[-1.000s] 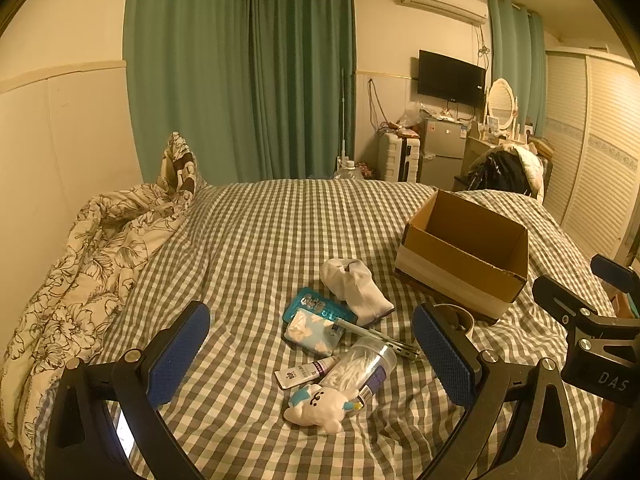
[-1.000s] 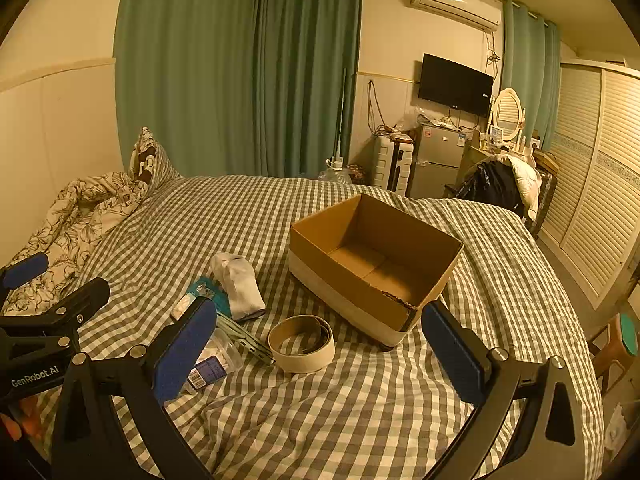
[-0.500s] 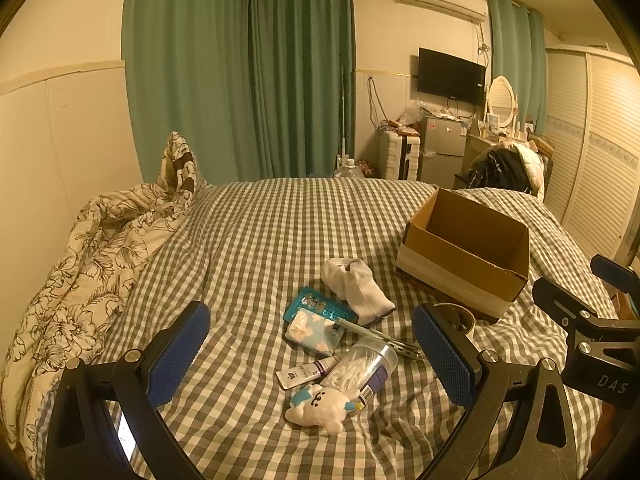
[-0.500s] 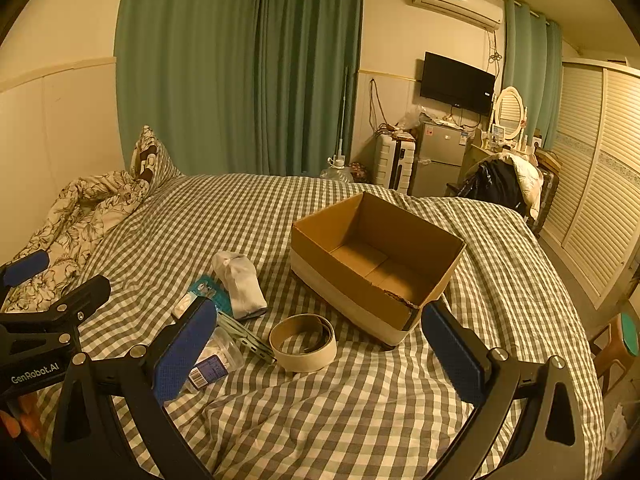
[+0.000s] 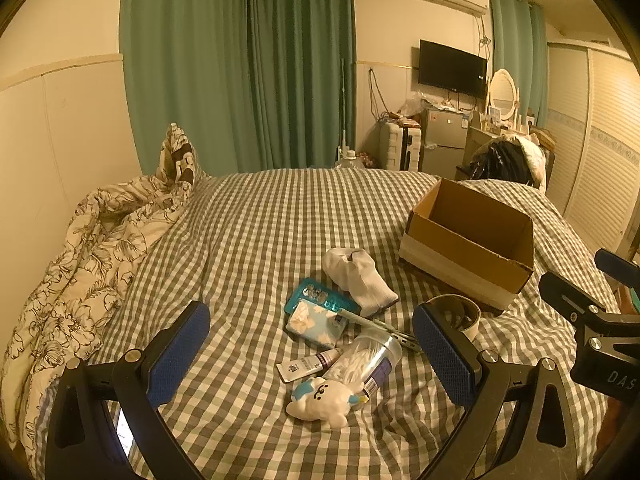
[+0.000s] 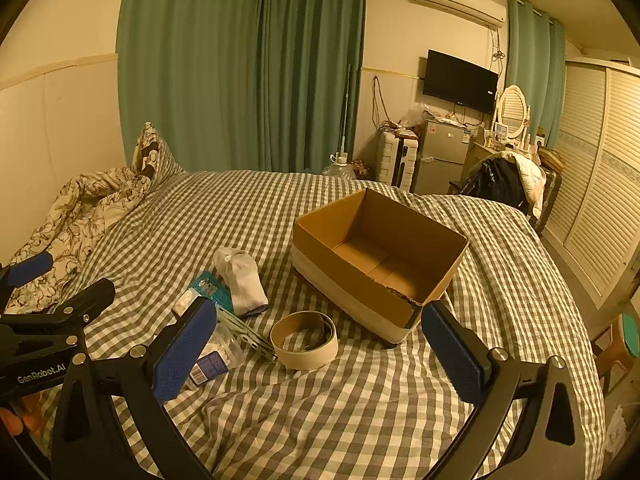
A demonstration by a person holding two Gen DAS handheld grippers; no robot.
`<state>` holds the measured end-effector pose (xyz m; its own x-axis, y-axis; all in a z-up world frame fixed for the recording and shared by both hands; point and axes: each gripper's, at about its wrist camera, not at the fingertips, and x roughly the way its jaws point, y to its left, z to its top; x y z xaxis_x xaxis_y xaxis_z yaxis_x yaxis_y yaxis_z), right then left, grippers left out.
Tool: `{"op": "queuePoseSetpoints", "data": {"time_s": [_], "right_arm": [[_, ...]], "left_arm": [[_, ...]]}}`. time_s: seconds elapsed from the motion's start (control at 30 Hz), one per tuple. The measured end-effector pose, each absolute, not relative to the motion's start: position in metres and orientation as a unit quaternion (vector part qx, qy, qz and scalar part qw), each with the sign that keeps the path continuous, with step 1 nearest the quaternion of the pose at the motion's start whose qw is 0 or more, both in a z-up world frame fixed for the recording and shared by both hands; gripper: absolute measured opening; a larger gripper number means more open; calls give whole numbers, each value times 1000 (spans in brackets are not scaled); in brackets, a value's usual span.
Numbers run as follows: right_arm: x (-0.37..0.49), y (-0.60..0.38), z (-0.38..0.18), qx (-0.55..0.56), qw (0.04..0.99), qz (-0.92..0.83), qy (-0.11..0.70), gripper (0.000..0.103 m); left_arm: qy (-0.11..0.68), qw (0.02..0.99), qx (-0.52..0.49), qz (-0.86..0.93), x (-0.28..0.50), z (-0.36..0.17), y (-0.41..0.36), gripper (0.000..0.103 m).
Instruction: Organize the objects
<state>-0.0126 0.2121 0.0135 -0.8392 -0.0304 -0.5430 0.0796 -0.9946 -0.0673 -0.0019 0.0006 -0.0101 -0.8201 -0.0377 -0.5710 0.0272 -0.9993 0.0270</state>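
Ahead of both pairs of jaws, on the grey-and-white checked bedspread, lies a loose cluster of small things. Nearest the left gripper, just short of its jaw line and between the two blue pads, sits a white plush toy with blue ears, touching a clear plastic jar of cotton swabs lying on its side and a small white tube. Beyond them are a pale blue floral tissue pack, a teal blister card, a slim metal clip and a rolled white sock.

Between the right gripper's pads lies a beige roll of tape, flat on the cover, with the open brown cardboard box just behind it, nothing visible inside.

Both grippers stand wide open and hold nothing; each hovers above the bed, and each shows at the edge of the other's view.

Further out, a crumpled floral quilt lies to the left of the jaws, green curtains hang behind the bed, and a black wall television hangs far right.
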Motion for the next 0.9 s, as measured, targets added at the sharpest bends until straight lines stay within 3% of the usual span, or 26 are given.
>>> {"op": "queuePoseSetpoints", "data": {"time_s": [0.23, 0.6, 0.9], "right_arm": [[-20, 214, 4, 297, 30, -953, 44, 103], [-51, 218, -39, 373, 32, -926, 42, 103], [-91, 222, -85, 472, 41, -881, 12, 101]], "left_arm": [[-9, 20, 325, -946, -10, -27, -9, 103], [-25, 5, 426, -905, -32, -98, -7, 102], [-44, -12, 495, -868, -47, -142, 1, 93]]}}
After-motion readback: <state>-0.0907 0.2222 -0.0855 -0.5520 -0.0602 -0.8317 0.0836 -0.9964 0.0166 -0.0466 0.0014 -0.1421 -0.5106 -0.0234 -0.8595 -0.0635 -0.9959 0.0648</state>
